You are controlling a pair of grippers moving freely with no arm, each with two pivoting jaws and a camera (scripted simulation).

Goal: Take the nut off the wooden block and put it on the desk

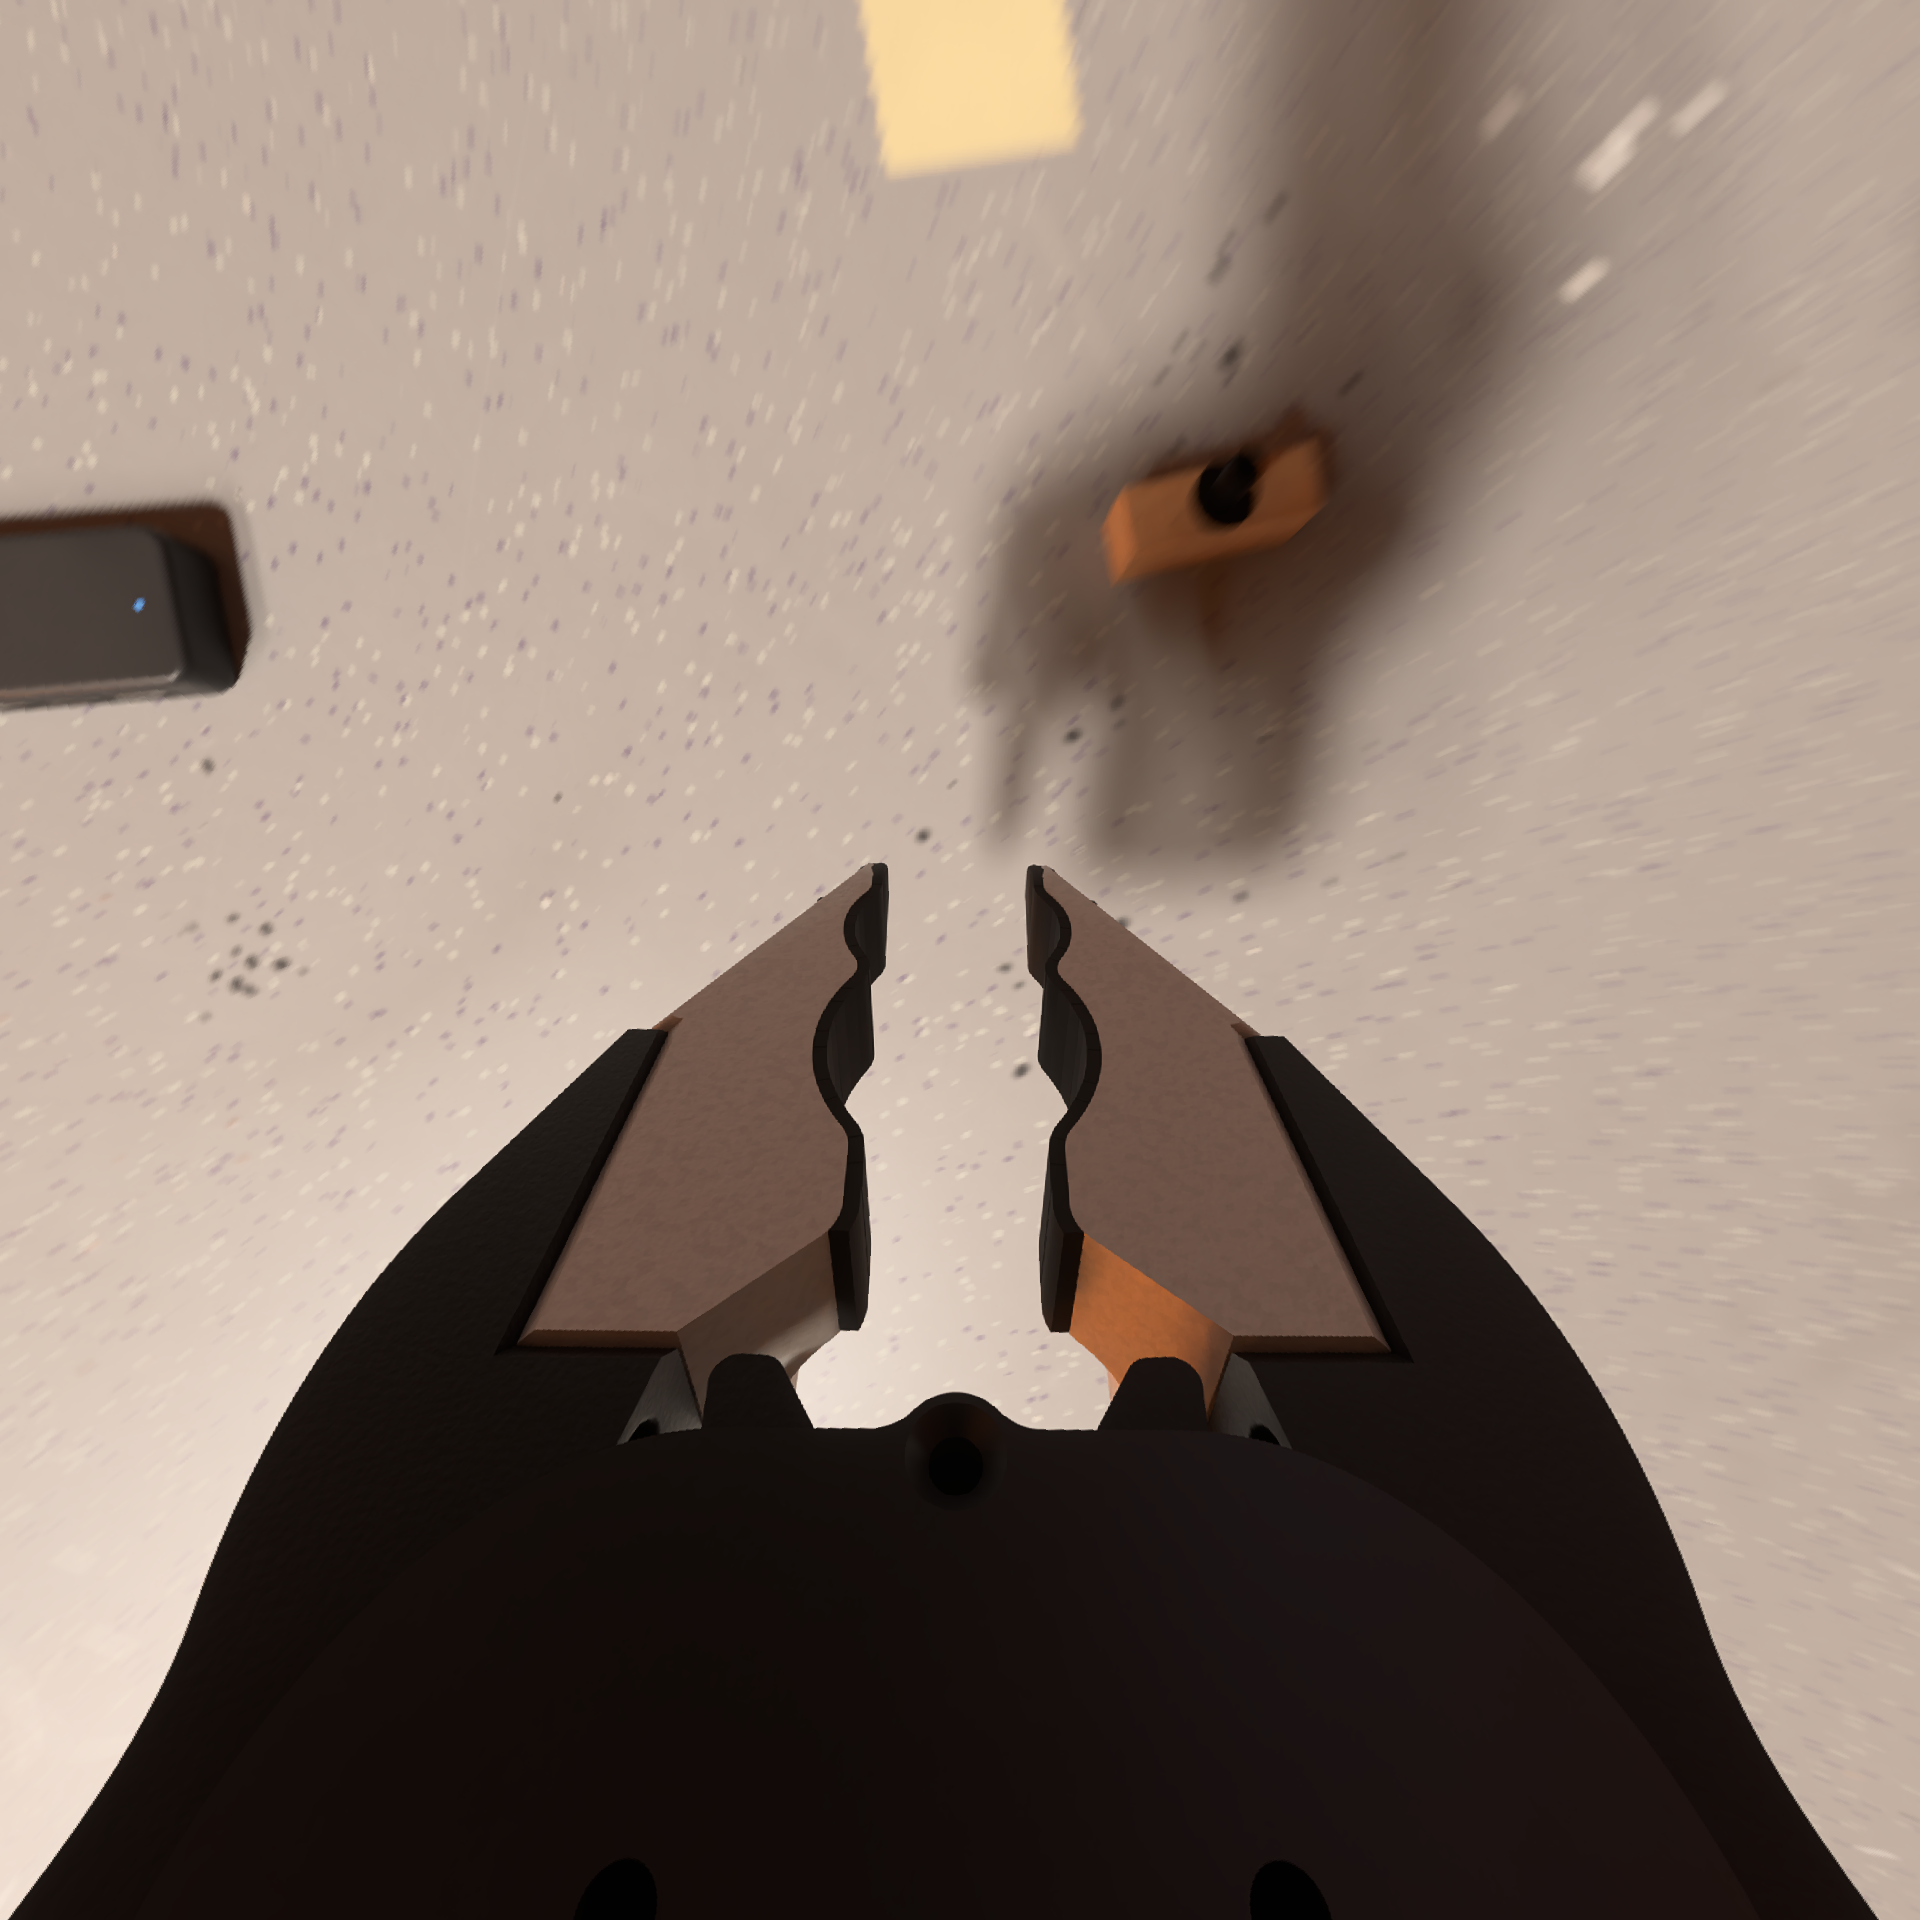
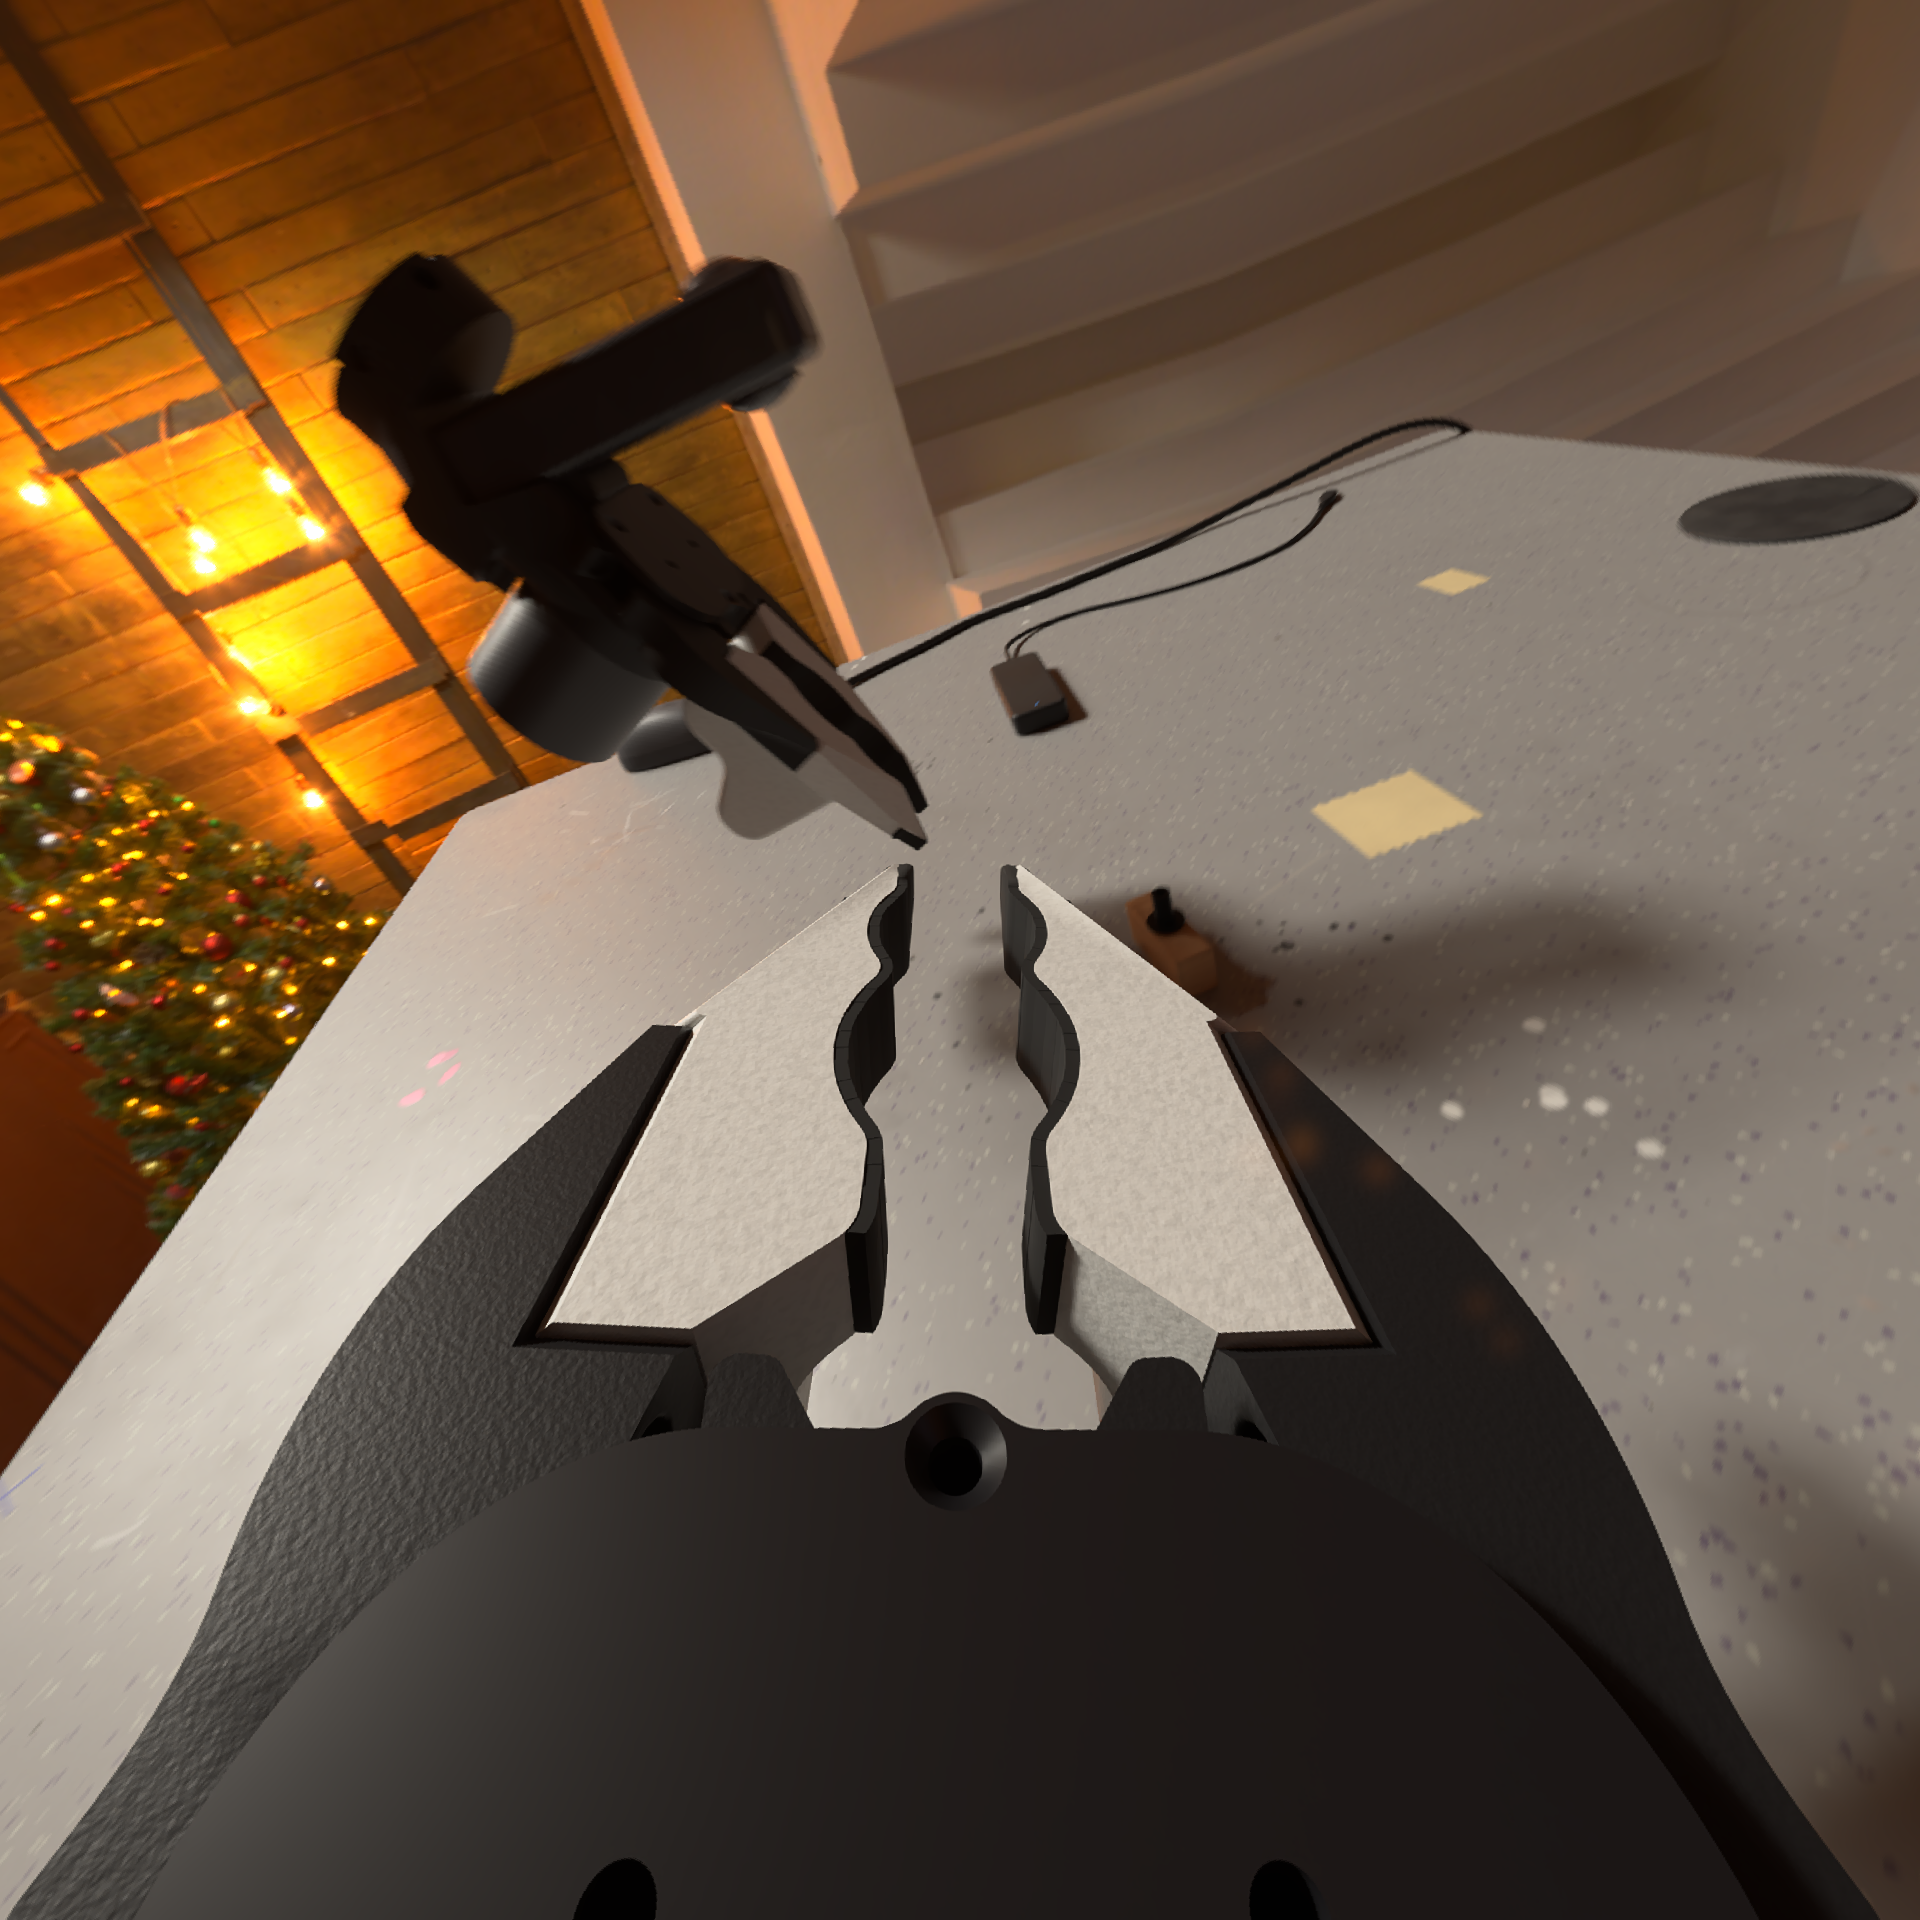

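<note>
A small wooden block (image 1: 1210,509) lies on the speckled desk (image 1: 520,935), ahead and to the right of my left gripper (image 1: 956,883). A black nut (image 1: 1226,488) stands on a stud in its top. My left gripper is open and empty, above the desk. In the right wrist view the block (image 2: 1174,940) with the nut (image 2: 1162,914) sits just right of my right gripper (image 2: 956,883), which is open and empty. The left gripper (image 2: 909,821) hovers over the desk (image 2: 1455,1039), close ahead of my right fingertips.
A black box (image 1: 114,613) lies at the left; in the right wrist view it (image 2: 1034,696) has a cable (image 2: 1195,530). Yellow paper squares (image 1: 971,78) (image 2: 1392,810) lie on the desk. A round dark grommet (image 2: 1797,509) sits at the far corner. The desk edge (image 2: 312,1091) runs along the left.
</note>
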